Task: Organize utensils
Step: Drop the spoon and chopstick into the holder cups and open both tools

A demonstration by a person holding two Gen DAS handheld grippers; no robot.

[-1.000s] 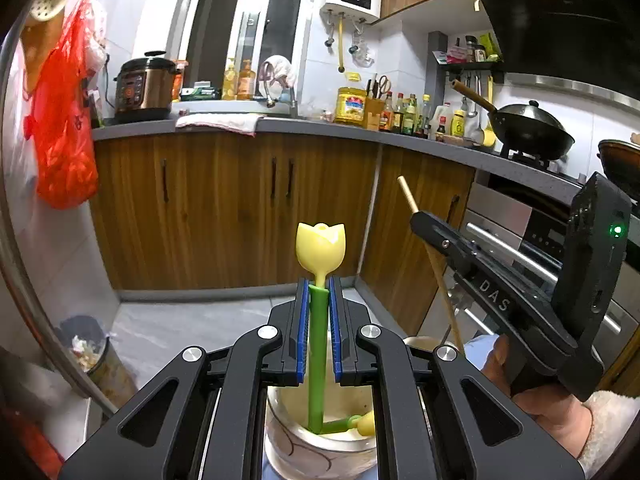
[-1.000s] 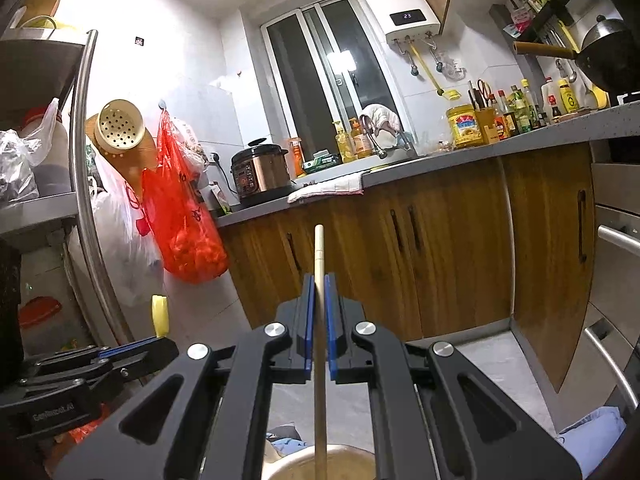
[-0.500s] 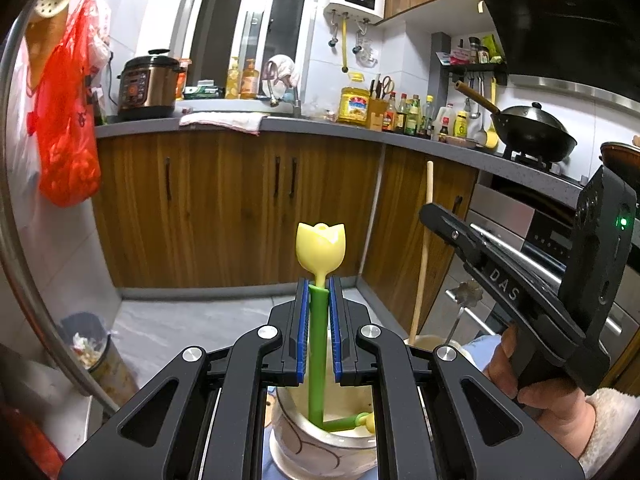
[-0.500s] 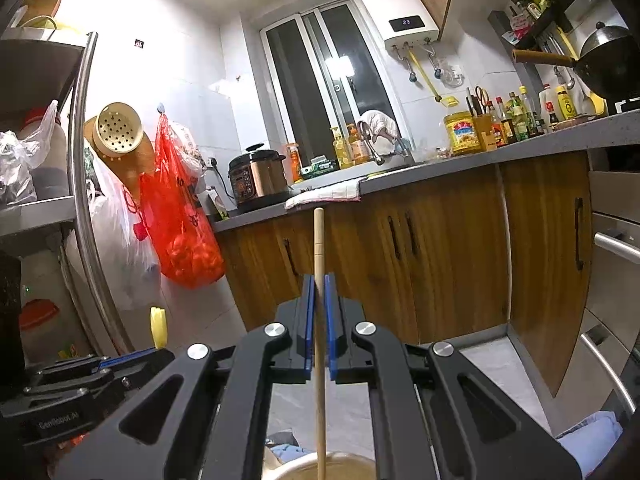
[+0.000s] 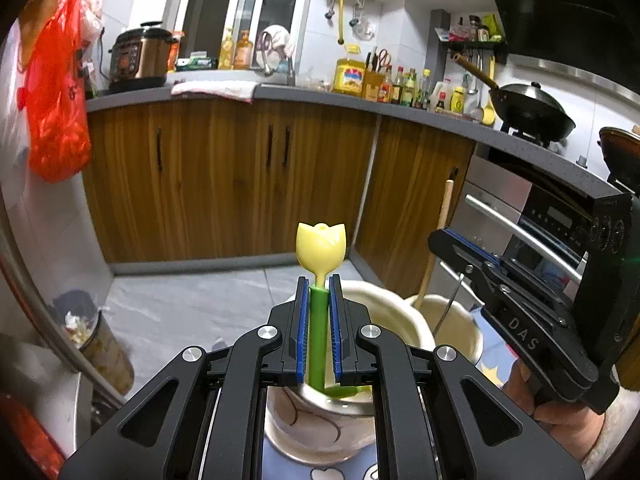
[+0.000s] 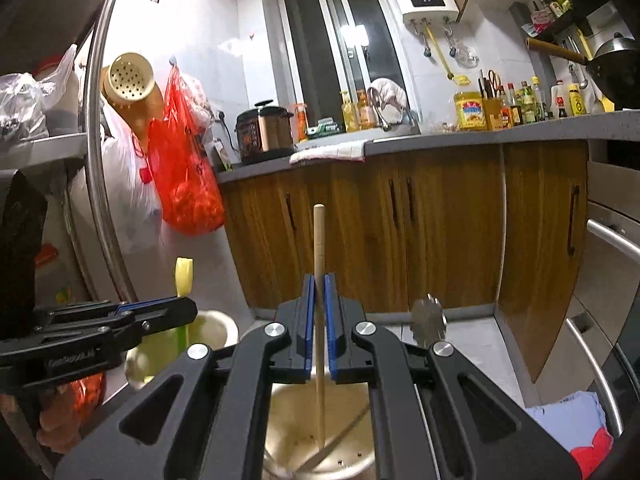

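My left gripper (image 5: 319, 292) is shut on the green stem of a yellow tulip-topped utensil (image 5: 320, 246), held upright with its lower end inside a white patterned cup (image 5: 320, 432). My right gripper (image 6: 319, 292) is shut on a wooden chopstick (image 6: 319, 240), upright, its lower end inside a cream holder (image 6: 320, 428). That holder also shows in the left wrist view (image 5: 452, 320), right of the cup, with the chopstick (image 5: 440, 232) standing in it. A metal utensil with a scalloped round end (image 6: 429, 320) leans in the holder. The left gripper appears at left in the right wrist view (image 6: 160, 312).
Wooden kitchen cabinets (image 5: 240, 176) and a grey counter (image 5: 320, 96) with bottles and a rice cooker (image 5: 138, 60) lie ahead. A red bag (image 5: 56, 108) hangs at left. A bin (image 5: 92, 336) stands on the floor. An oven (image 5: 540, 232) is at right.
Both grippers rose and tilted, so the cup and holder show more fully below. The chopstick went from leaning to upright in the holder. Both grips stayed shut.
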